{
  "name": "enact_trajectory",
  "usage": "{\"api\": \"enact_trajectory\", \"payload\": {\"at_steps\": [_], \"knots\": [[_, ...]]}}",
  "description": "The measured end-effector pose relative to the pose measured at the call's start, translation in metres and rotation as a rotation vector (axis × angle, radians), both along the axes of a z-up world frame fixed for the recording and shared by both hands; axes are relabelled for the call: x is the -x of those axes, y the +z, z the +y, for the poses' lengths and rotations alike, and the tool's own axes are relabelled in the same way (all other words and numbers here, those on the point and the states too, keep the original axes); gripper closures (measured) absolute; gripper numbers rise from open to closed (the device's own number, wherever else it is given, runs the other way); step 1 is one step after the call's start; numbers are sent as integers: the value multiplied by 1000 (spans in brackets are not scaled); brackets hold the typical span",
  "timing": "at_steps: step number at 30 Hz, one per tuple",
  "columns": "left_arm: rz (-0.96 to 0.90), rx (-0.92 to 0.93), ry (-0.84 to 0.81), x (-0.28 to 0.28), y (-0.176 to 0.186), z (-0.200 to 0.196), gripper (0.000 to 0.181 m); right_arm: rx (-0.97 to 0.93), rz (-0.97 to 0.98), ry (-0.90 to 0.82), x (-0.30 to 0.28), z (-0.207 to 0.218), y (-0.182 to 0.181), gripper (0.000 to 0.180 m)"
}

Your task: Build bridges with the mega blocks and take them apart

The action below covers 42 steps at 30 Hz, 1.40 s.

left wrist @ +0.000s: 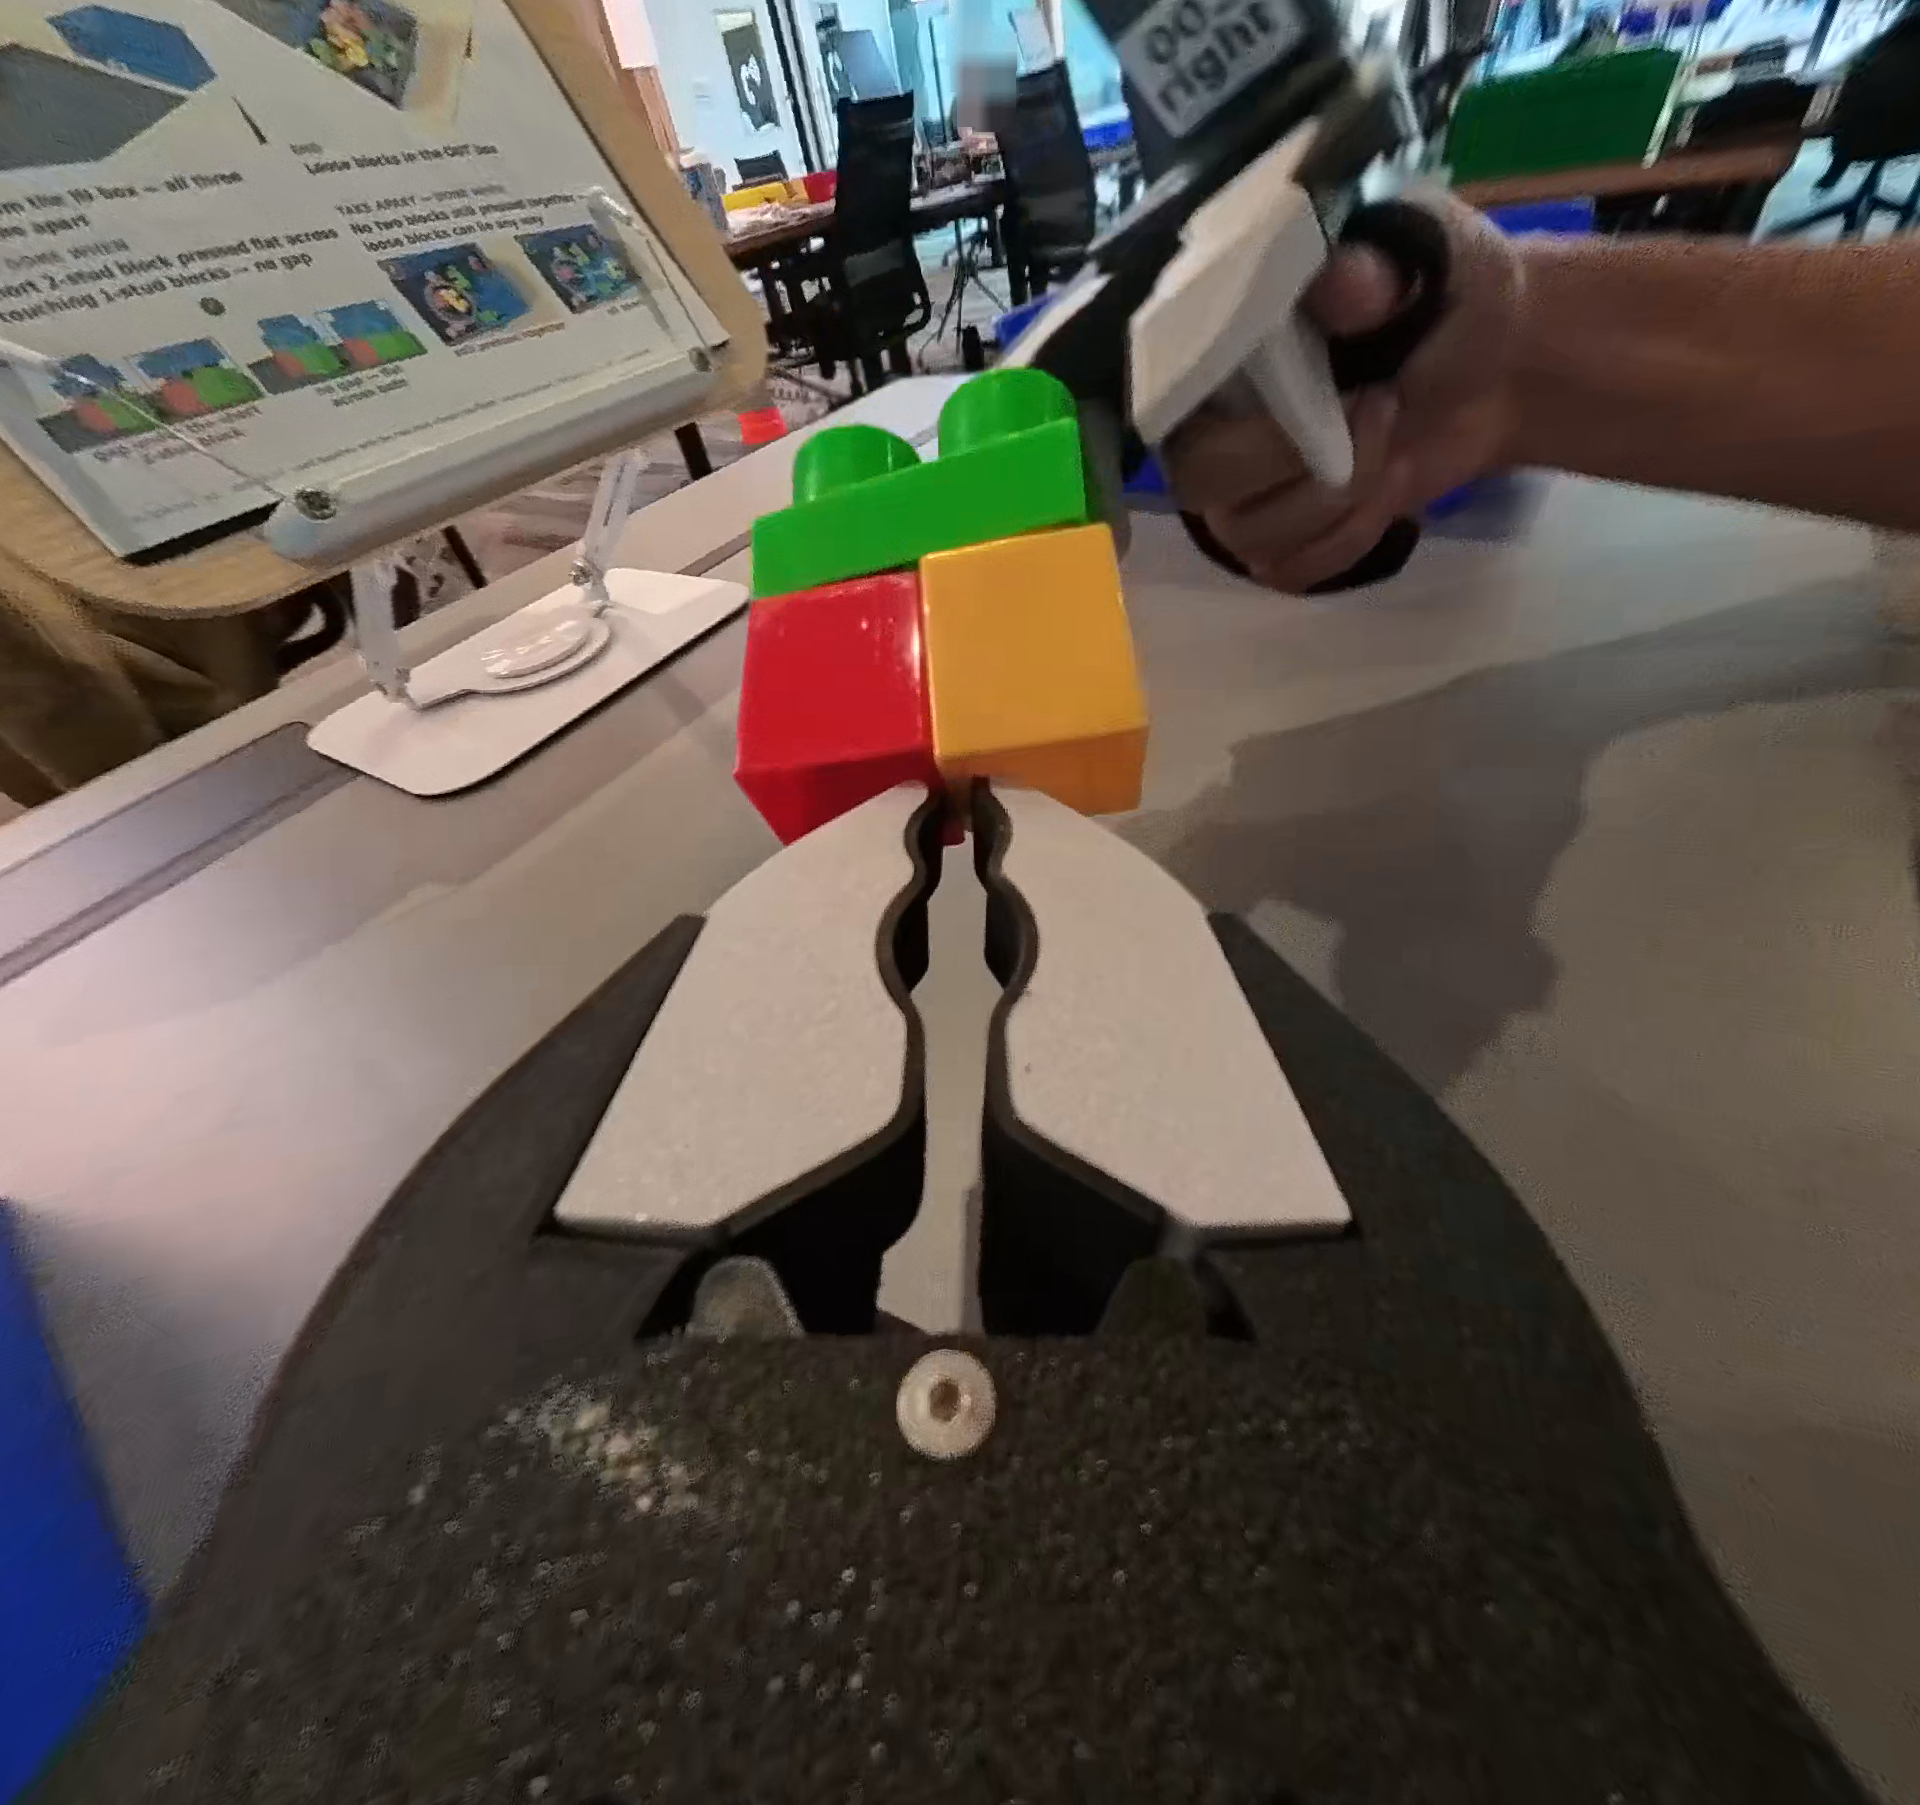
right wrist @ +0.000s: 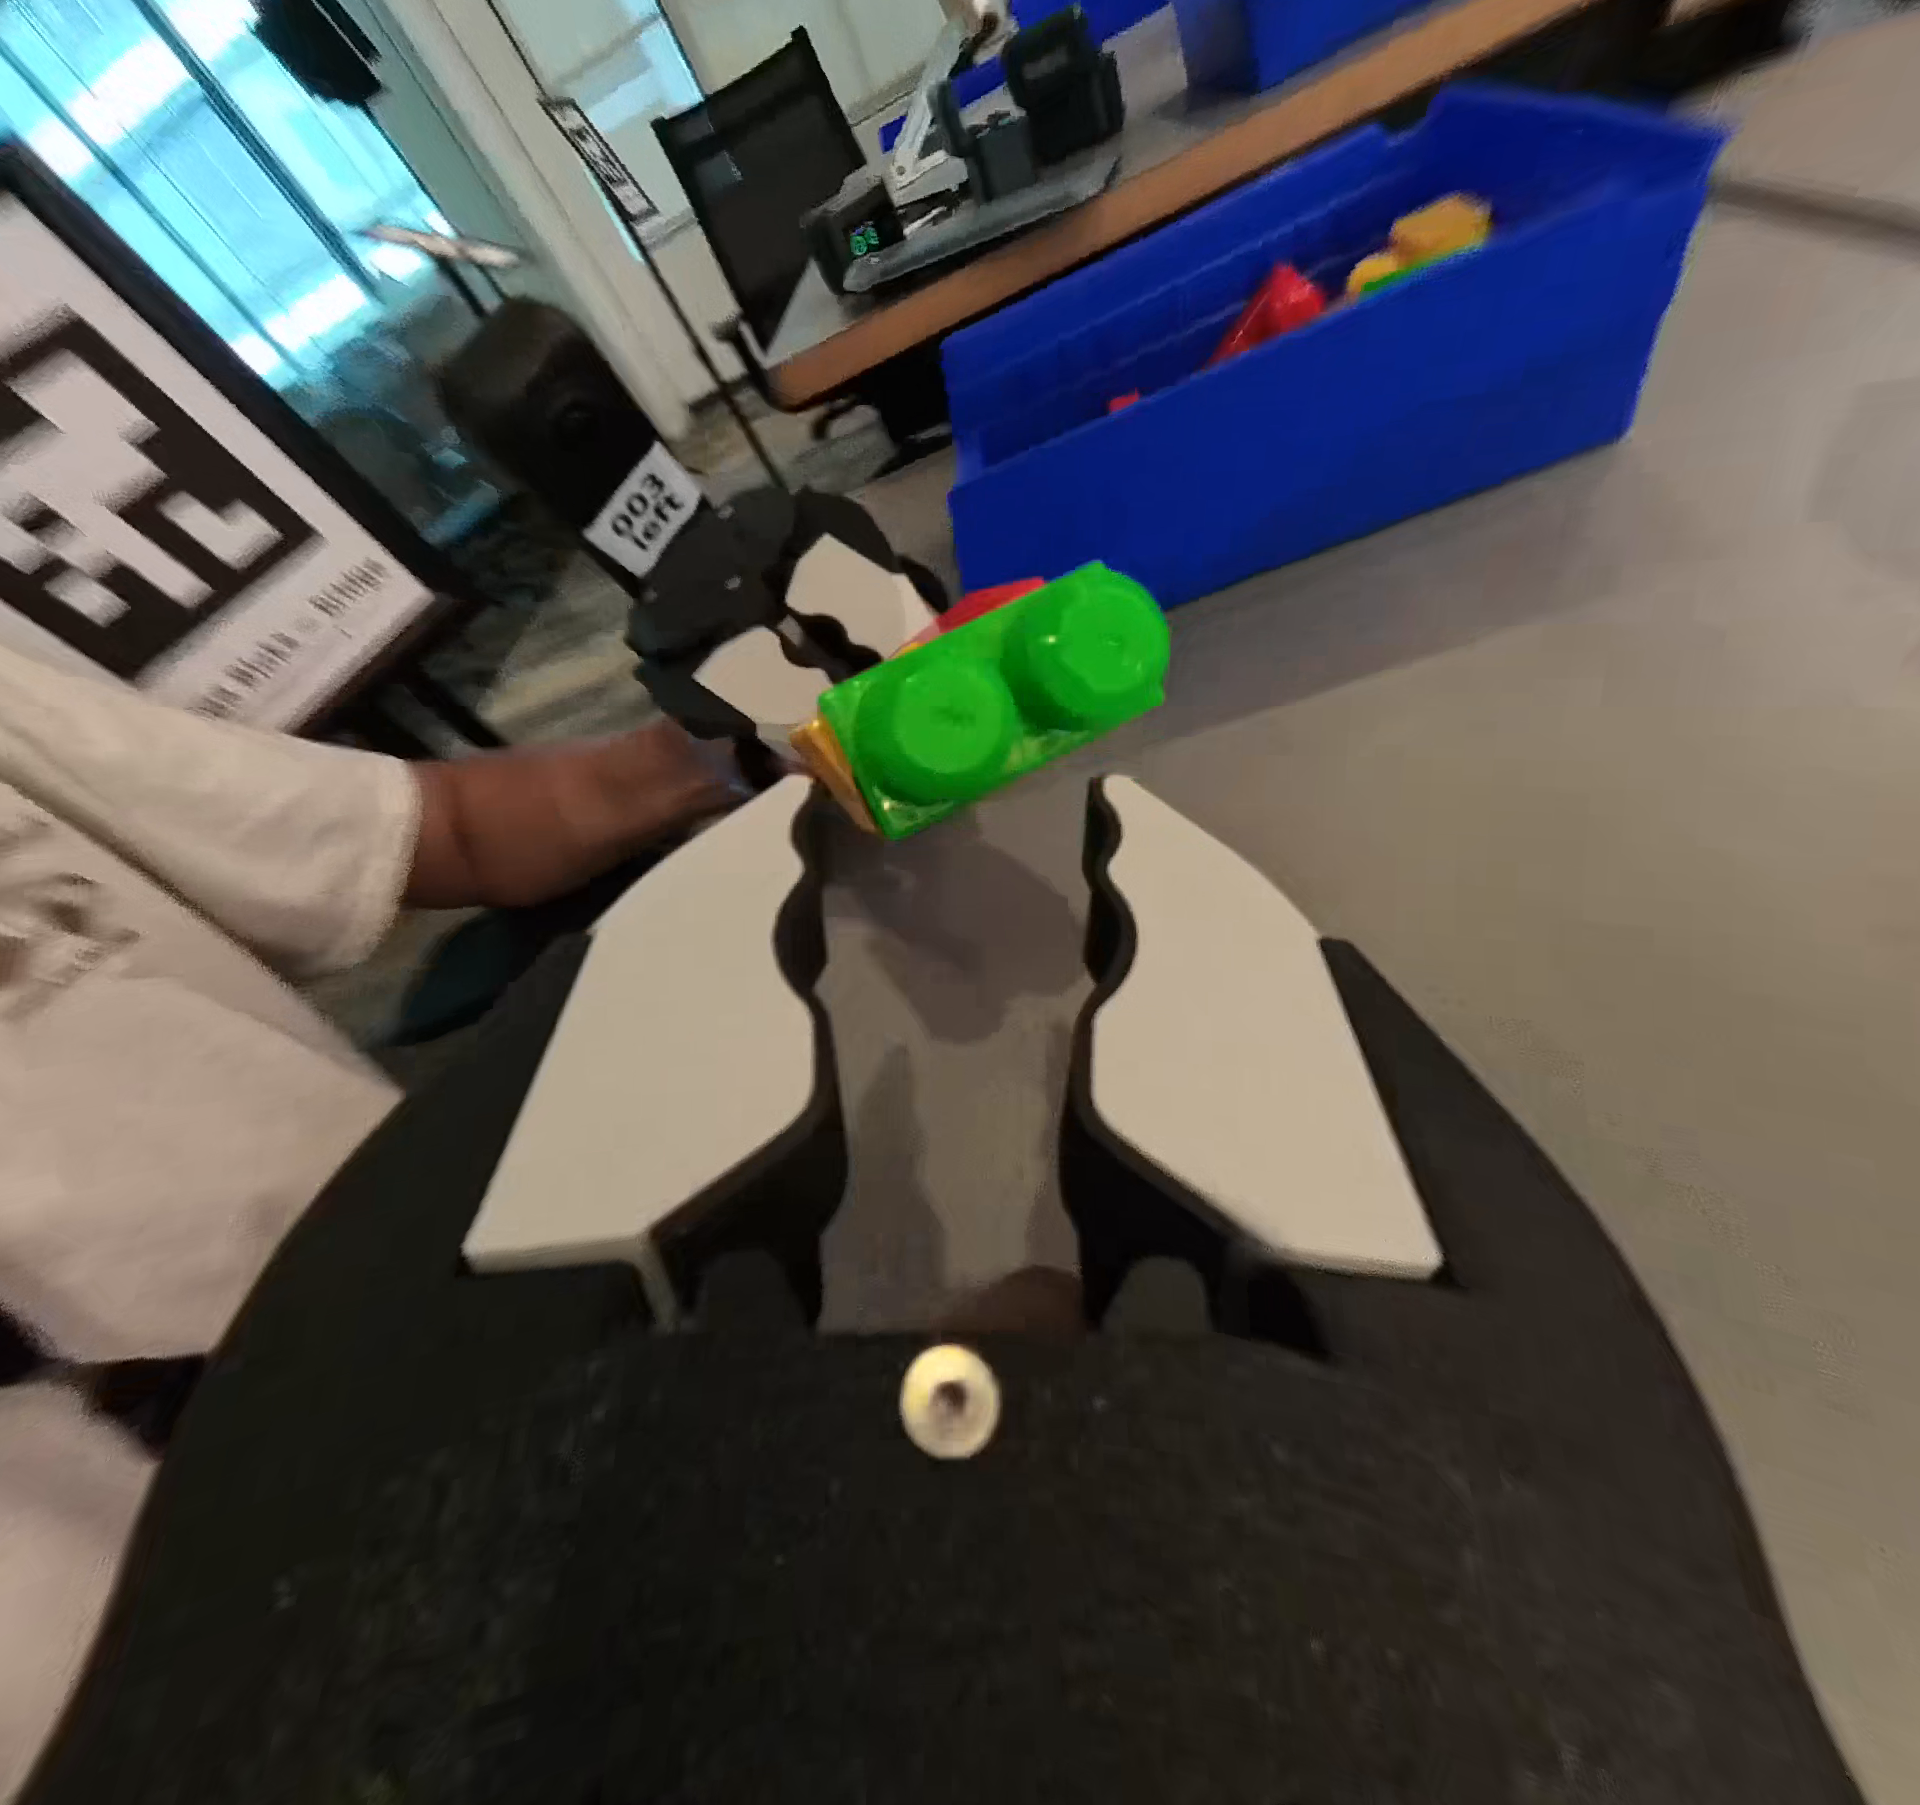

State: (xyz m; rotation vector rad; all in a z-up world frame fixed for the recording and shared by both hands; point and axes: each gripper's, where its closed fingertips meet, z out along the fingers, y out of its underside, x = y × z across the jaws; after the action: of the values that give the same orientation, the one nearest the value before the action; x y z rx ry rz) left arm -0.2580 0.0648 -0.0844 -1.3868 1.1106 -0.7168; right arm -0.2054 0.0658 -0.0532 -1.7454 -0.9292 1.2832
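2-stud block (left wrist: 925, 498) sits on 2 blocks (left wrist: 935, 695) — bin (right wrist: 1320, 425) behind.

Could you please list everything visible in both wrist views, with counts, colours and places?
Green block: one, two studs, on top of the red and yellow blocks.
Red block: one, under the green block, beside the yellow one.
Yellow block: one, under the green block, touching the red one.
Blue bin: one, on the table behind the bridge, loose red and yellow blocks inside.
Instruction sheet on a stand: one, white, left of the table.
Table: one, grey.
Office chairs: black, in the background.
Left gripper: jaws shut on the bridge's underside.
Right gripper: jaws open, near the green block.
Hand: one, holding the right gripper.
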Motion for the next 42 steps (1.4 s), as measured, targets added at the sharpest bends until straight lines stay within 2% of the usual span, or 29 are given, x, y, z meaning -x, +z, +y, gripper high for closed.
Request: {"api": "enact_trajectory", "payload": {"at_steps": [4,8,17,21,25,32,33,34,36,38,42], "knots": [[129,-117,13,-5,-9,-4,176,324,67,40,0,0,-8,132],[182,-149,-22,-15,-15,-15,176,435,5,74,9,-8,-24,130],[105,-42,-35,-15,-11,-13,175,441,53,70,8,-7,-32,140],[78,-38,-47,-16,-6,-15,173,496,135,84,8,-8,-30,141],[114,-58,-92,-18,-10,-25,163,606,254,101,6,-8,-22,142],[102,-79,-48,-16,-3,-20,155,638,315,121,7,-10,-22,144],[104,-85,-42,-15,-3,-19,148,643,322,136,9,-13,-22,144],[104,-93,-36,-15,-2,-19,147,650,328,142,11,-15,-23,144],[112,-110,-47,-18,-3,-22,153,651,338,152,16,-19,-23,144],[123,-134,-53,-22,-5,-26,167,639,343,154,21,-21,-24,144],[131,-127,-47,-21,-4,-26,168,582,353,142,22,-21,-22,144]]}}
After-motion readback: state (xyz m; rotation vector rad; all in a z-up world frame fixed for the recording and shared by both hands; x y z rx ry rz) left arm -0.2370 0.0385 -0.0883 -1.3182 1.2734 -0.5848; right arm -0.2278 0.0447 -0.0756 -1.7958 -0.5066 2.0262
